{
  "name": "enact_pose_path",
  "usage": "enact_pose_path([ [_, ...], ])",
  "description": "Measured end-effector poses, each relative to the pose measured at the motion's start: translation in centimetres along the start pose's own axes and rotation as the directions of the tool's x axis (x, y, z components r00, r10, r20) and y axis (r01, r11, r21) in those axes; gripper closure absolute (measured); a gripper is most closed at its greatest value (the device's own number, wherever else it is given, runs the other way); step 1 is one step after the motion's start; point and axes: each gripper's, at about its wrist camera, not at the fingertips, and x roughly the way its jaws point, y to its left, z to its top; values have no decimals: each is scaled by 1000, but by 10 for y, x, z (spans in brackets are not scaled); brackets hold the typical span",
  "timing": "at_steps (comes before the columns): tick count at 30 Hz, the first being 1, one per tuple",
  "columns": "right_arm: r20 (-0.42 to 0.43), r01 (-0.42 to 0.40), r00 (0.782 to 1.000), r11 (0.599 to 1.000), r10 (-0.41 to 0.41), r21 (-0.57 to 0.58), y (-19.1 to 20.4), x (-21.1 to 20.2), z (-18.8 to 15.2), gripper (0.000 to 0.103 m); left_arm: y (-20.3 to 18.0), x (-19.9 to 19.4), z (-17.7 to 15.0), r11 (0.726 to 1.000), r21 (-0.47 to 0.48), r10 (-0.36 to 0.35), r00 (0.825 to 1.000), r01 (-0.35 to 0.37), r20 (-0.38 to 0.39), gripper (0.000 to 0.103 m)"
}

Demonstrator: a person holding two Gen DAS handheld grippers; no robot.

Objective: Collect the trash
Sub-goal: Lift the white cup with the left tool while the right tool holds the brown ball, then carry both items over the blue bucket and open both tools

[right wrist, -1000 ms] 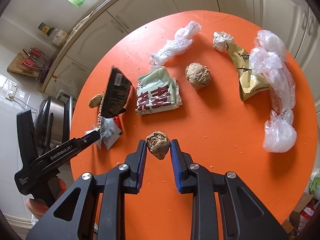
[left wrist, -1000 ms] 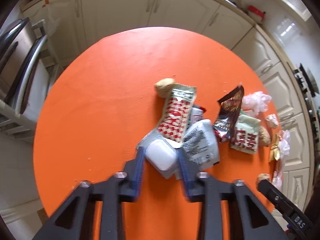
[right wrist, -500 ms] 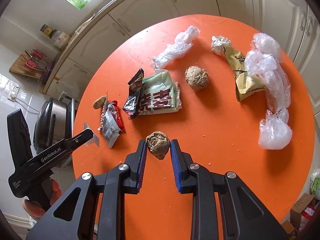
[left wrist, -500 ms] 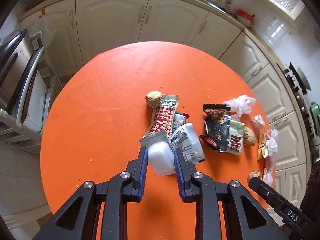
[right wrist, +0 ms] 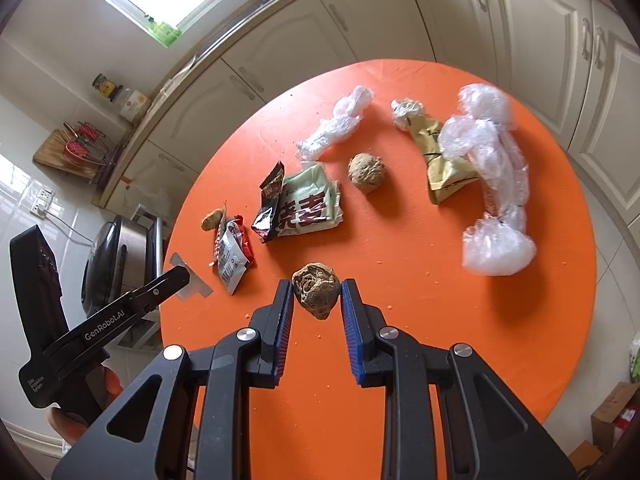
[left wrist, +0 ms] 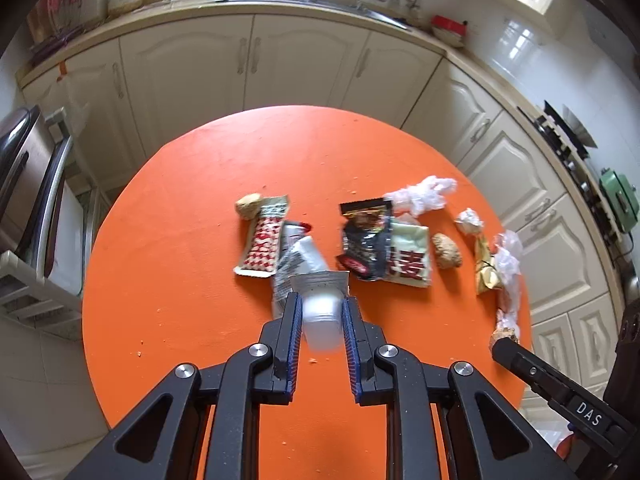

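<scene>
My left gripper (left wrist: 319, 312) is shut on a small white plastic cup with a foil lid (left wrist: 322, 316), held above the round orange table (left wrist: 180, 264). My right gripper (right wrist: 316, 300) is shut on a crumpled brown paper ball (right wrist: 316, 290), also lifted over the table. Trash lies on the table: a red-and-white wrapper (left wrist: 264, 242), a grey-white packet (left wrist: 298, 258), a black snack bag (left wrist: 366, 240), a green-white wrapper (right wrist: 310, 206), another brown ball (right wrist: 366, 172), a gold wrapper (right wrist: 440, 164) and clear plastic bags (right wrist: 492, 184).
White kitchen cabinets (left wrist: 248, 64) ring the table. A steel appliance (left wrist: 28, 184) stands to the left. A twisted clear bag (right wrist: 336, 128) and a small brown lump (left wrist: 248, 205) also lie on the table. A cardboard box (right wrist: 612, 412) sits on the floor at right.
My left gripper has lifted the white cup up and back from the wrapper pile, and the black snack bag has dropped flat. My right gripper has risen with the paper ball.
</scene>
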Motion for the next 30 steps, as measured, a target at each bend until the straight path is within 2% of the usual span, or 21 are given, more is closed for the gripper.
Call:
enact_pose_path([
  [8, 82, -24, 996, 999, 20, 47, -28, -41, -9, 79, -58, -13, -9, 992, 126, -4, 999, -2, 48, 88],
  [15, 165, -8, 986, 995, -9, 102, -79, -88, -12, 79, -144, -1, -22, 964, 262, -46, 999, 37, 29, 88],
  [19, 207, 23, 977, 988, -55, 154, -119, -116, -15, 79, -200, 15, -34, 935, 348, -72, 997, 69, -5, 88],
  [23, 241, 62, 964, 976, -112, 208, -160, -146, -22, 79, -258, 37, -50, 894, 433, -96, 994, 113, -61, 88],
  [30, 249, 133, 943, 937, -219, 322, -231, -182, -43, 79, -352, 89, -76, 820, 549, -96, 985, 161, -144, 88],
])
